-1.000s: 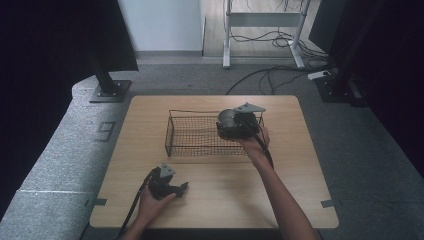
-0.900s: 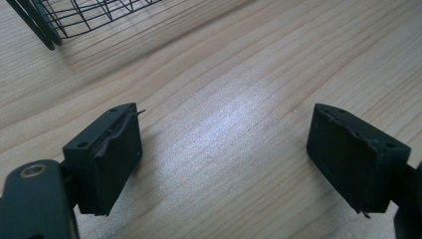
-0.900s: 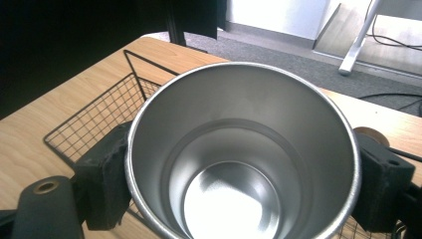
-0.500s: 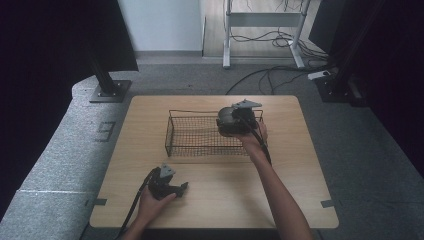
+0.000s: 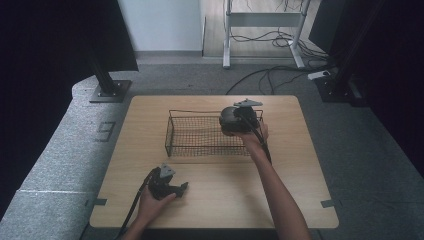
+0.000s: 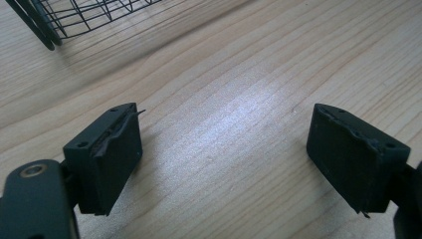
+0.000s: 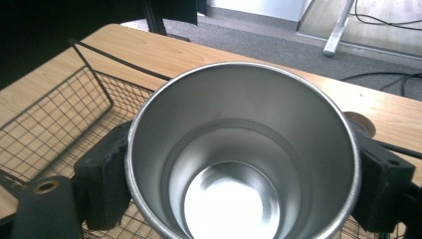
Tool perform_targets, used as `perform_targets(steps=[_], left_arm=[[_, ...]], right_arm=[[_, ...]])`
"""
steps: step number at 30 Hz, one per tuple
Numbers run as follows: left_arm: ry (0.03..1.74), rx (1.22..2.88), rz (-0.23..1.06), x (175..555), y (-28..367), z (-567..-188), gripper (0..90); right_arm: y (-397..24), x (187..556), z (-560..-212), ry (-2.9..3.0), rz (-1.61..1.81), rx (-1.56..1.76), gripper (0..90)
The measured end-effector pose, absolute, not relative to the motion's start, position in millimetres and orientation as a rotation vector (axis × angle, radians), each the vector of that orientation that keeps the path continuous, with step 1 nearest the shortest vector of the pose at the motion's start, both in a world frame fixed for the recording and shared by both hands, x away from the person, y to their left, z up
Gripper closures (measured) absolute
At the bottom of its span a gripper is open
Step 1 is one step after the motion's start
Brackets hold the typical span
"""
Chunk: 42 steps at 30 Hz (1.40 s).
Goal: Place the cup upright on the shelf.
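now holding a steel cup (image 7: 241, 159) upright in the clamped right gripper (image 5: 239, 120), mouth up, above the wire basket (image 5: 200, 135). probably to lower straight down into it. resting left gripper (image 5: 167, 184) on the table (image 5: 300, 200), jaws wide apart, empty.

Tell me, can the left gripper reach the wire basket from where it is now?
Probably yes. The left gripper is open, holds nothing, and bare table lies between it and the wire basket. The right gripper with its steel cup occupies only the far end.

High view: dim, flat overhead lighting; both sides of the frame fall to near black. Left gripper view: a pale glare patch on the table (image 6: 239, 114), soft shadows beside the jaws. Right gripper view: bright reflection inside the steel cup (image 7: 234, 199); near edges slightly soft.
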<state>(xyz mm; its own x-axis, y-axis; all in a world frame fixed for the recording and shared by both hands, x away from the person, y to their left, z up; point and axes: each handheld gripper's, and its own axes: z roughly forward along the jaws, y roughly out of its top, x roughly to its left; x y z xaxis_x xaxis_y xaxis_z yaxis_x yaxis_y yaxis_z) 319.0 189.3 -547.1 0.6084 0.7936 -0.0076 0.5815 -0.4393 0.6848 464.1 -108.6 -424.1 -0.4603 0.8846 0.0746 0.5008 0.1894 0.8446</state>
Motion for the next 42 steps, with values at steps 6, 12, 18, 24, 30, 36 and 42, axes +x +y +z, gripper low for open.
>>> perform_targets(steps=[6, 12, 18, 24, 30, 36, 42], left_arm=[[1.078, 2.177, 0.417, 319, 189, -547, 14.2], [1.078, 2.177, 0.417, 319, 189, -547, 14.2], [1.078, 2.178, 0.417, 319, 189, -547, 14.2], [1.078, 2.177, 0.417, 319, 189, -547, 14.2], [1.078, 2.177, 0.418, 319, 189, -547, 14.2], [1.078, 2.178, 0.418, 319, 189, -547, 14.2], [1.078, 2.177, 0.417, 319, 189, -547, 14.2]], right_arm=[[-107, 470, -431, 2.04, 1.169, 1.31, 14.4], [-104, 477, -439, 2.062, 1.143, 1.33, 14.4], [-100, 482, -448, 2.077, 1.126, 1.327, 14.4], [-100, 487, -456, 2.081, 1.102, 1.362, 14.3], [-99, 489, -466, 2.104, 1.059, 1.375, 14.3], [-100, 492, -473, 2.11, 1.017, 1.411, 14.3], [-99, 493, -478, 2.136, 0.967, 1.418, 14.3]])
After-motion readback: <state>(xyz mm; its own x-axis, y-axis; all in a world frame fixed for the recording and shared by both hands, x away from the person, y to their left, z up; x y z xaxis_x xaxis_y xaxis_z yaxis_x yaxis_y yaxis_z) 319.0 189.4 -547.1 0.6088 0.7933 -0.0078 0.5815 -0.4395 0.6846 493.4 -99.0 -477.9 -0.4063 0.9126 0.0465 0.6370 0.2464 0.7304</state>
